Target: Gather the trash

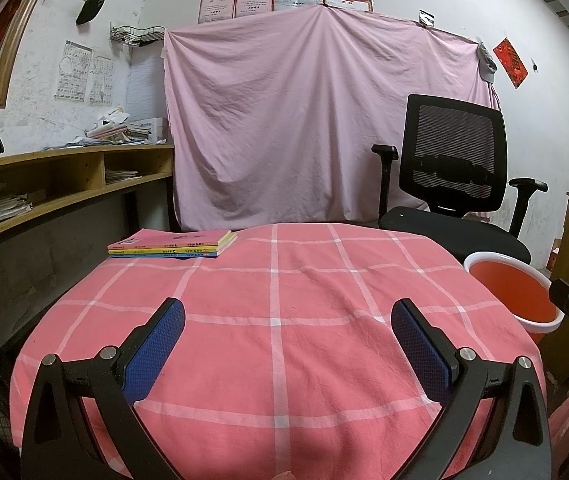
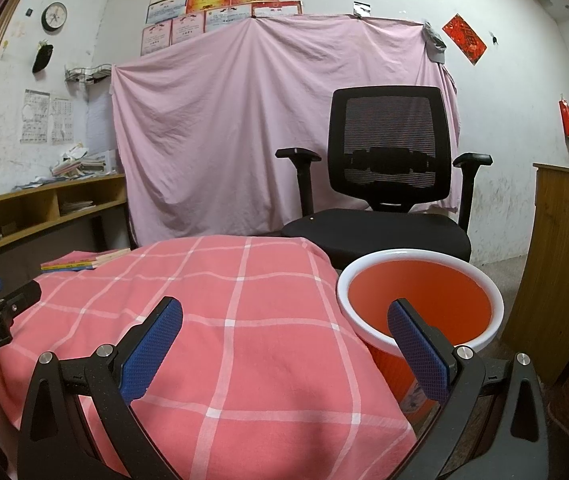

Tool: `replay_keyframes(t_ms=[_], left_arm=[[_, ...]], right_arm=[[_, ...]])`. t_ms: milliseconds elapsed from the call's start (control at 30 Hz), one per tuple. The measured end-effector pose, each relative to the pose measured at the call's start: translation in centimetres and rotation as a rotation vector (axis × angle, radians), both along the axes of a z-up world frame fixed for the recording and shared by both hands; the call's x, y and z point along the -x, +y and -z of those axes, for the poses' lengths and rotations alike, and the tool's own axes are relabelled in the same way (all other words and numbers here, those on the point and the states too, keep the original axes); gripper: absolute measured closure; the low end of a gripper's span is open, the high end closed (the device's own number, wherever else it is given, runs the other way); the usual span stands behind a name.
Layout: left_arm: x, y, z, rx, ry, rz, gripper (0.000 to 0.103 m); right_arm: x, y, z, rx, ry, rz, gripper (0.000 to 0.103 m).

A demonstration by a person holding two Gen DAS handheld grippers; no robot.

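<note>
An orange bin with a white rim (image 2: 420, 300) stands on the floor right of the table; it also shows in the left wrist view (image 1: 514, 294). Its inside looks empty from here. My left gripper (image 1: 288, 312) is open and empty above the pink checked tablecloth (image 1: 284, 340). My right gripper (image 2: 284, 312) is open and empty over the table's right edge (image 2: 244, 340), its right finger in front of the bin. No trash shows on the cloth in either view.
A stack of thin books (image 1: 172, 245) lies at the table's far left corner. A black office chair (image 2: 384, 184) stands behind the bin. A pink sheet (image 1: 316, 120) hangs on the wall. A wooden shelf desk (image 1: 64, 184) runs along the left, a wooden cabinet (image 2: 564, 260) on the right.
</note>
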State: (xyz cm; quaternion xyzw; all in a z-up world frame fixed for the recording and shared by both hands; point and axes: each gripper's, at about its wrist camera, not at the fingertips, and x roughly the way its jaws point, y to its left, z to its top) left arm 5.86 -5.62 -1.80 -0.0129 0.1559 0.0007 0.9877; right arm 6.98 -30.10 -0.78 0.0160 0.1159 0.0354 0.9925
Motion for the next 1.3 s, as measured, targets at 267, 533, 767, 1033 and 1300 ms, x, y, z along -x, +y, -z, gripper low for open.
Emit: replay_keyframes(t_ms=[267,533,767,1033,1300], left_arm=[[-0.02,-0.04,0.01,0.0,0.0,0.0,0.002],[0.0,0.01,0.01,0.001,0.0,0.0,0.002],[-0.03,-0.22,-0.1,-0.03,0.007,-0.009,0.002],[0.01,-0.44,-0.04,-0.041,0.01,-0.01,0.002],[-0.13,-0.46,-0.09,-0.042,0.009,-0.009,0.002]], right_arm=[[0.01,0.09,0.01,-0.001,0.0,0.0,0.0],[0.04,0.15,-0.02,-0.001,0.001,0.0,0.0],[0.09,0.28,0.06,-0.001,0.003,-0.001,0.0],[0.17,0.71,0.37,-0.001,0.007,-0.003,0.0],[0.16,0.71,0.37,-0.001,0.008,-0.004,0.0]])
